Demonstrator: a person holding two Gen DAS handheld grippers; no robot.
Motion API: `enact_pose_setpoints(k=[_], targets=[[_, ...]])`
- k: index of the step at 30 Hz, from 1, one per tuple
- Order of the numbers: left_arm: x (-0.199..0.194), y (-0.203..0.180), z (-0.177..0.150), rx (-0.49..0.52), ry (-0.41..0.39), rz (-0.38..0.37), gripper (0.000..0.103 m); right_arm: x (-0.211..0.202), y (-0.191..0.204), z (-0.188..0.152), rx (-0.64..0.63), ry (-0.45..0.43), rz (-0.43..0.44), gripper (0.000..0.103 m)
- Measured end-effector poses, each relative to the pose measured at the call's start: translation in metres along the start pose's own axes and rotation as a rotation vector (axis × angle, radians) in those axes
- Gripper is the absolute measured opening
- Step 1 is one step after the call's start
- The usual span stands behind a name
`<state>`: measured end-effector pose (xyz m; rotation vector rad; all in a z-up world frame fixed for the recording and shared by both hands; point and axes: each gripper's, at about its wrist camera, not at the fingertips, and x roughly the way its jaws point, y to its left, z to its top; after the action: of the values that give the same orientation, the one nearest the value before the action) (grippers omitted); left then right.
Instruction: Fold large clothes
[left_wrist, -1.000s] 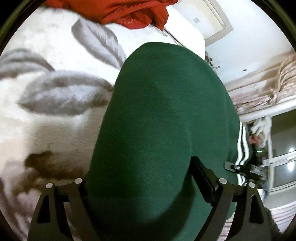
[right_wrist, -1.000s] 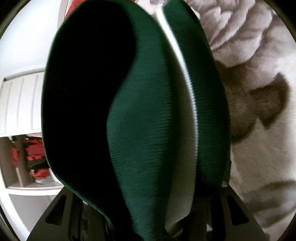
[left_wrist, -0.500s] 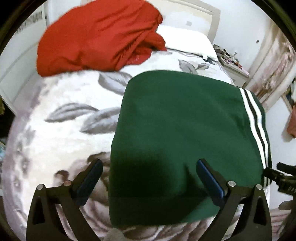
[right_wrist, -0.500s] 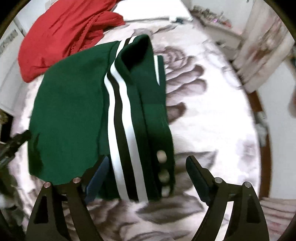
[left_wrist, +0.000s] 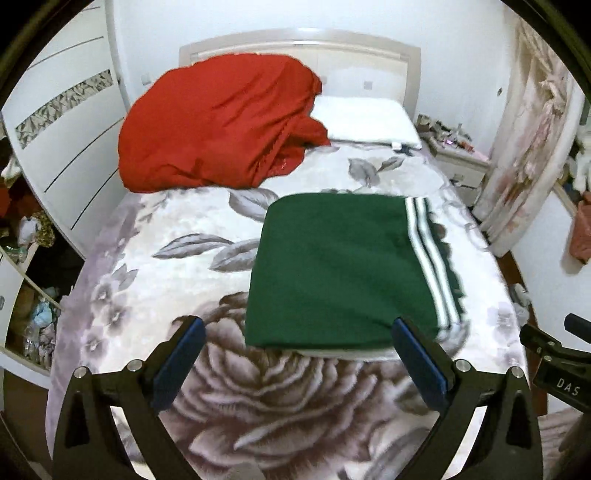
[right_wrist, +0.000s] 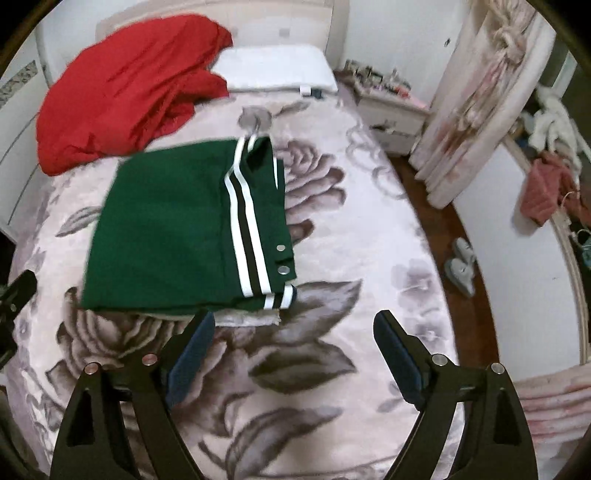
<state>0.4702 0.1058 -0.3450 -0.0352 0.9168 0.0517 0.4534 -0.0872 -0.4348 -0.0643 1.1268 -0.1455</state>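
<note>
The green garment (left_wrist: 332, 273) lies folded into a flat rectangle on the bed (left_wrist: 155, 295), its white-striped edge (right_wrist: 245, 225) toward my right side and a pale lining (right_wrist: 243, 317) poking out under the near edge. Behind it sits the crumpled red garment (left_wrist: 218, 122), partly on the pillow (left_wrist: 369, 118).

My left gripper (left_wrist: 295, 363) hangs above the bed with its jaws spread as wide as they go, nothing between them. My right gripper (right_wrist: 293, 356) is likewise empty; its jaws have just been opening off the cloth and now stand wide over bare bedspread.

The fold looks done to me, but it is soft. The collar end by the snaps (right_wrist: 281, 258) stands up a little, and I judge it could spring the top layer open if left alone. If I come back to press it, a jaw tip could catch the striped edge and drag the layers askew. Reaching for the red garment next, I must pass over or beside the green one; a low sweep would rumple it. The plush bedspread gives too, so any push may slide the stack.
</note>
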Motion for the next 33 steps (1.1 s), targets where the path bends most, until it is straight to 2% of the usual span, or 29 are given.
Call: enact_pose_setpoints(k=[9,14,18,25,33], targets=[[-0.158,-0.01,-0.017,0.012,-0.083,-0.009,0.103,-0.19,-0.034,-0.051,0.015,-0.142,-0.017,0.089],[-0.231,-0.012,-0.026,-0.001,-0.117,-0.018,0.103,-0.288,-0.05,-0.079,-0.002,-0.215,-0.014,0.089],[-0.277,-0.014,-0.037,-0.007,-0.139,-0.01,0.103,-0.349,-0.063,-0.097,-0.009,-0.265,-0.007,0.093],[-0.32,-0.011,-0.054,-0.017,-0.151,-0.007,0.103,-0.427,-0.082,-0.132,0.013,-0.326,0.038,0.093],[-0.347,-0.009,-0.073,-0.032,-0.167,0.007,0.103,-0.472,-0.092,-0.158,0.004,-0.357,0.058,0.094]])
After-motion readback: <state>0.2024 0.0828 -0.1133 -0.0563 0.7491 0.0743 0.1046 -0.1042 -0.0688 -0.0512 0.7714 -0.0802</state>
